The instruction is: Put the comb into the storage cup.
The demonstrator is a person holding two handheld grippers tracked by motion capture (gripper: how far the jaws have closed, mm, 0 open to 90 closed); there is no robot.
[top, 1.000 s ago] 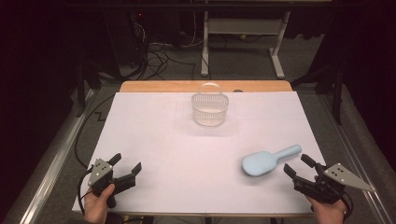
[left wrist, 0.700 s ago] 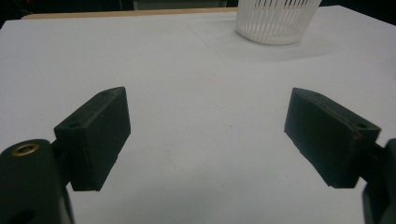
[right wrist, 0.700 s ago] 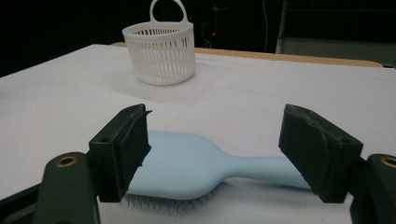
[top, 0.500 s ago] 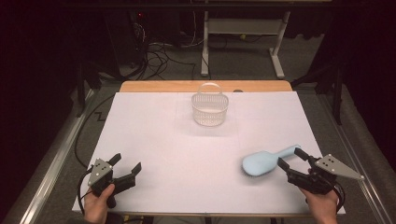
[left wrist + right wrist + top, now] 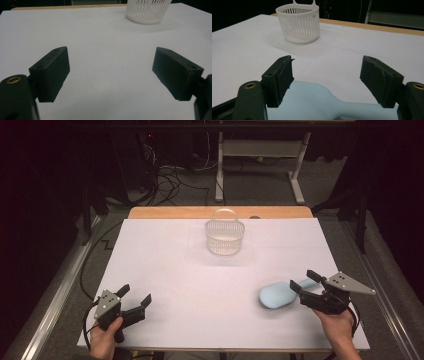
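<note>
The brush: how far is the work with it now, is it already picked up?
Not yet. The brush lies flat on the table; nothing looks finished. In hand: the right gripper is open over the brush's handle, jaws on either side, not closed. The left gripper is open and waits near the table's front edge. Left: grasping, lifting, and probably carrying it to the basket, which looks empty.

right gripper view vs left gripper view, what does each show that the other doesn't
Right gripper view: the light blue brush lying under and between the open right gripper, plus the basket's handle.

Left gripper view: the open left gripper over bare white table, nothing between its jaws.

Both: the white slatted basket standing farther off on the white table, with the wooden edge beyond.
</note>
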